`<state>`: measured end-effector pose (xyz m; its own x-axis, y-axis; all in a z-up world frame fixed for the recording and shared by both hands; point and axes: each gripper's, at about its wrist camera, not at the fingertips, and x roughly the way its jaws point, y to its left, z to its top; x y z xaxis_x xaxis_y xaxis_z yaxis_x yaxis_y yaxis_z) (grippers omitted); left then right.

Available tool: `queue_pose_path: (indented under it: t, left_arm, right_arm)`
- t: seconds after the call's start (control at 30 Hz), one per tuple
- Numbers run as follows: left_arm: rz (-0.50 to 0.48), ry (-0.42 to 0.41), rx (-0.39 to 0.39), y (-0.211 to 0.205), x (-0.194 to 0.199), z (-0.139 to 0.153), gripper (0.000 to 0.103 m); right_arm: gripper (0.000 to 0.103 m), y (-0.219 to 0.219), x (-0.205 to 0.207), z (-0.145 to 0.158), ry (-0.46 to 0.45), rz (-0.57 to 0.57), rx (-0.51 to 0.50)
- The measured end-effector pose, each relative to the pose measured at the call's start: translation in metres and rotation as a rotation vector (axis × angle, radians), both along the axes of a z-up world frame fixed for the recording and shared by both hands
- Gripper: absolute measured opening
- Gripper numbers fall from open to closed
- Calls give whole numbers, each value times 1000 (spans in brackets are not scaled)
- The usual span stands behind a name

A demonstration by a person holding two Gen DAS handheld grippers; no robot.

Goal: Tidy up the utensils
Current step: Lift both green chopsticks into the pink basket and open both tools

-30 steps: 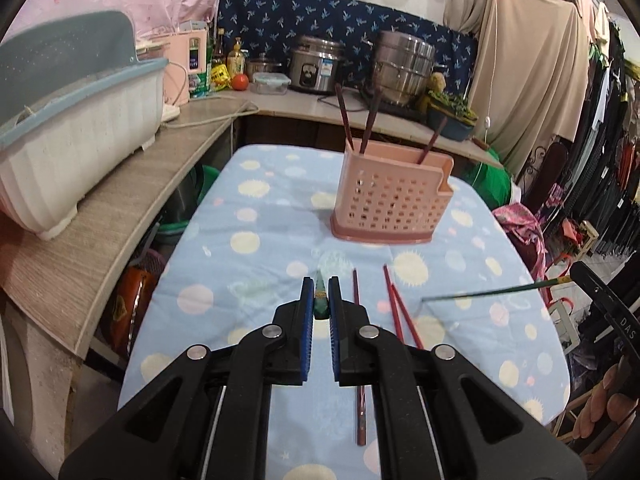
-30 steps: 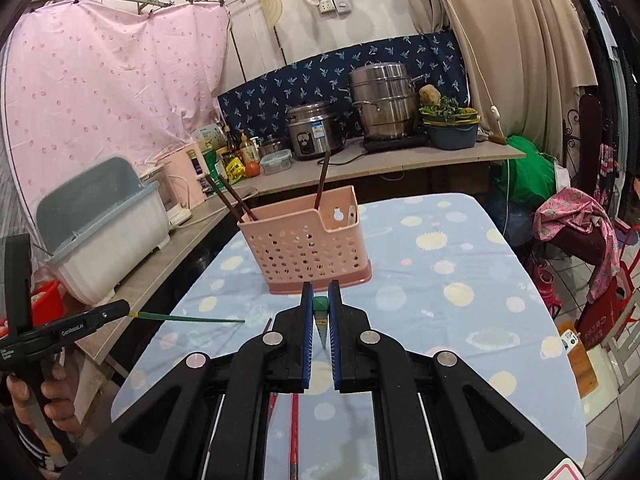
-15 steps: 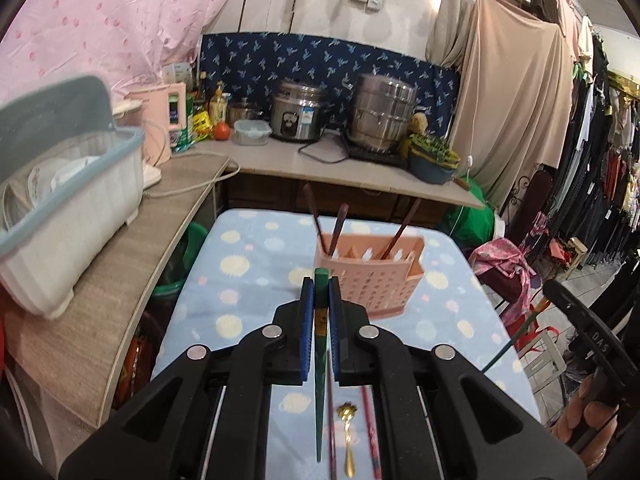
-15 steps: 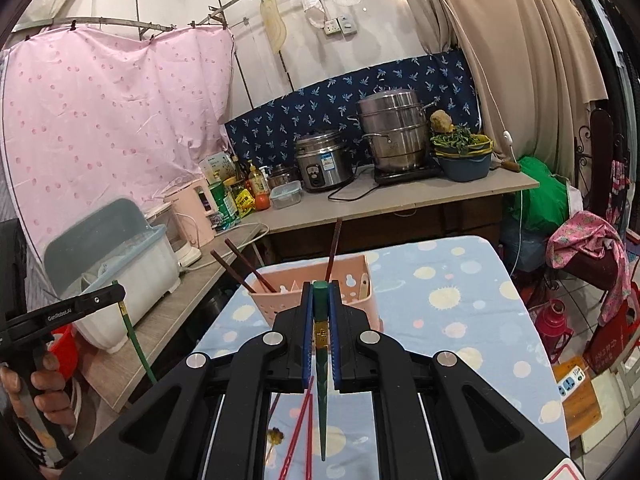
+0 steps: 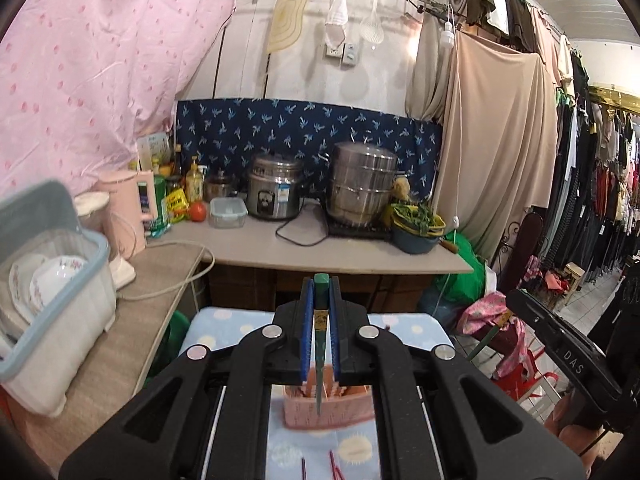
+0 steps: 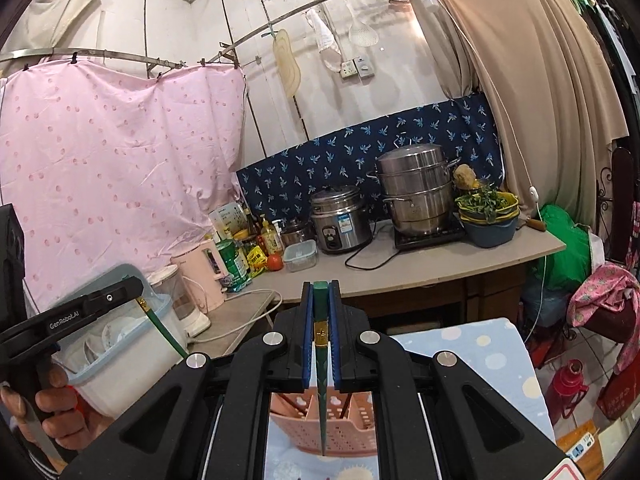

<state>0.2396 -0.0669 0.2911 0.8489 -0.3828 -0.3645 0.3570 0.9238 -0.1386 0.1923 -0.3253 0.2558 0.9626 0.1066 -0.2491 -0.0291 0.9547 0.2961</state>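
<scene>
My left gripper (image 5: 320, 300) is shut on a green chopstick (image 5: 319, 360) that hangs tip-down over the pink perforated utensil basket (image 5: 328, 412). My right gripper (image 6: 321, 304) is shut on a second green chopstick (image 6: 322, 392), also tip-down above the same basket (image 6: 324, 424), which holds dark chopsticks. The left gripper and its chopstick also show at the left of the right wrist view (image 6: 92, 308). Red chopsticks (image 5: 334, 468) lie on the blue dotted tablecloth (image 5: 224, 324) in front of the basket.
A white dish bin (image 5: 52, 320) with plates sits on the wooden counter at left. A rice cooker (image 5: 274, 192), a steel steamer pot (image 5: 364, 188) and a bowl of greens (image 5: 416, 228) stand on the back counter. Clothes hang at right.
Both grippers have lifted their green chopsticks off the table, turned them tip-down, and risen high above the pink basket.
</scene>
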Motion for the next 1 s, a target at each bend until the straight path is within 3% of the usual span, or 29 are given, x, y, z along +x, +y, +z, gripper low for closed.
queue_pose_path:
  t: [0.17,0.43,1.0]
  left_arm:
    - [16,-12,-14,-10,32,5,7]
    - [30,18,3,-20,62,-21,7]
    - [7,122,9,-30,79,-67,7]
  right_arm:
    - [7,3,37,4,2,0,-3]
    - [7,3,77,-17,56,5,15]
    - [8,15,96,-71,184,18,6]
